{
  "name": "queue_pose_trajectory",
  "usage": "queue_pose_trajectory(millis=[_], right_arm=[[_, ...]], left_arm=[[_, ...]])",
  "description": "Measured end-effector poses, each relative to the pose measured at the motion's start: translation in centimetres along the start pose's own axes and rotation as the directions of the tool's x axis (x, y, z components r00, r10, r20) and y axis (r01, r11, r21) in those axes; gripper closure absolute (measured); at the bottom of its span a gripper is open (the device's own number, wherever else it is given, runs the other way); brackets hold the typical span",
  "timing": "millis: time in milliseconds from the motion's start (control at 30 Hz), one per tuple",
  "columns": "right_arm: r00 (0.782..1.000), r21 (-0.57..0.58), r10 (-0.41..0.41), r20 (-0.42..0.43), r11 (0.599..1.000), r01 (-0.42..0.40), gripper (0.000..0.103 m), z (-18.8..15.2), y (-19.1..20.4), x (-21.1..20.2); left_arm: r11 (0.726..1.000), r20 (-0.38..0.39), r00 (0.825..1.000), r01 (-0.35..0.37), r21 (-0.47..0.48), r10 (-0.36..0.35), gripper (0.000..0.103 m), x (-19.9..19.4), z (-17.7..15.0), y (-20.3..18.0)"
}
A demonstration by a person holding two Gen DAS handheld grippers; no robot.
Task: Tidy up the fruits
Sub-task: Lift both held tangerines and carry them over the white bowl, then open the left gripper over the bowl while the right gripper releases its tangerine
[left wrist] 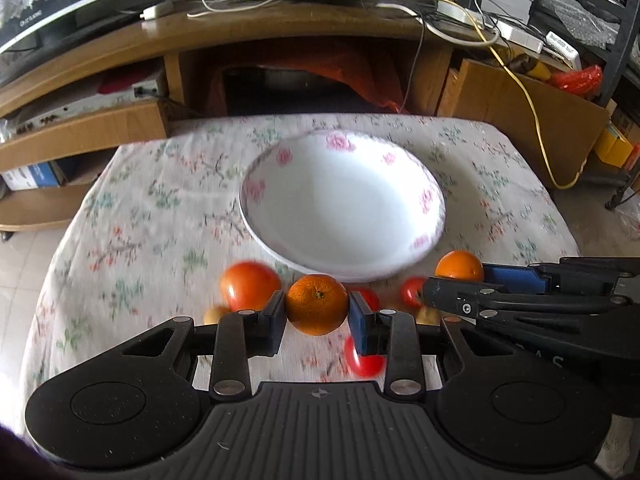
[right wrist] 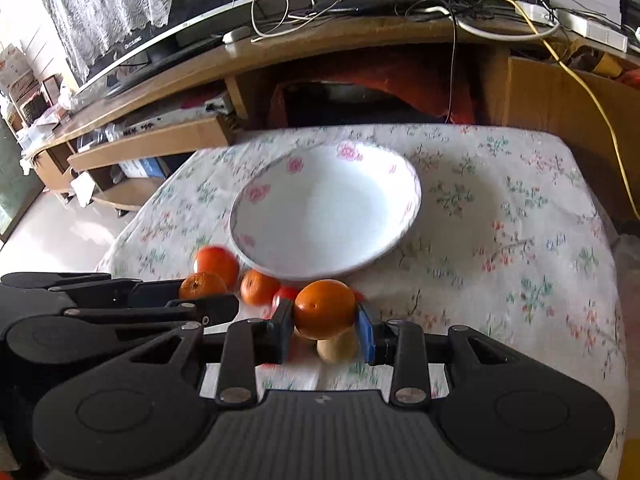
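2 oranges are gripped: my left tongs [left wrist: 317,314] pinch one orange [left wrist: 317,304], my right tongs [right wrist: 325,322] pinch another orange [right wrist: 325,309], both just short of the white bowl [left wrist: 434,204] on the bench [left wrist: 132,216]. Only the right view shows a pale fruit [right wrist: 338,346] beneath its orange; only the left shows a red fruit [left wrist: 362,358] under its tongs.

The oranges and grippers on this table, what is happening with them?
A person holds two grippers. The left gripper is shut on one orange, and the right gripper is shut on another orange. The white bowl just beyond them holds nothing yet. A tomato and smaller fruits lie on the floral cloth.
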State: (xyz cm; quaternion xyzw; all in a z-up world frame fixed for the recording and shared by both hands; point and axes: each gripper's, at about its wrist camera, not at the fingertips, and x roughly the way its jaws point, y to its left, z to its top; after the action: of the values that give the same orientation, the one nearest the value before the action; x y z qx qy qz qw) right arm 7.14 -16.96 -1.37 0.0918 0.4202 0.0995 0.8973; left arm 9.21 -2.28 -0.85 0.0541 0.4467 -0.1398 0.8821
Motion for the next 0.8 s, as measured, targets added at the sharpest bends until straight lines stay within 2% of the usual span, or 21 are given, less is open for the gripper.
queue_pose_trajectory(millis=[367, 800], right_arm=[[1.0, 0.013, 0.007, 0.002, 1.0, -0.007, 0.07, 3.7, -1.6, 3.8], [0.999, 0.005, 0.015, -0.029, 1.0, -0.015, 0.07, 4.8, -2.9, 7.2]], left_arm=[[1.0, 0.003, 1.0, -0.018, 0.008, 0.018, 0.064, 3.6, 3.5, 0.5], [0.999, -0.029, 0.999, -0.033, 0.013, 0.034, 0.064, 6.5, 4.2, 0.6]])
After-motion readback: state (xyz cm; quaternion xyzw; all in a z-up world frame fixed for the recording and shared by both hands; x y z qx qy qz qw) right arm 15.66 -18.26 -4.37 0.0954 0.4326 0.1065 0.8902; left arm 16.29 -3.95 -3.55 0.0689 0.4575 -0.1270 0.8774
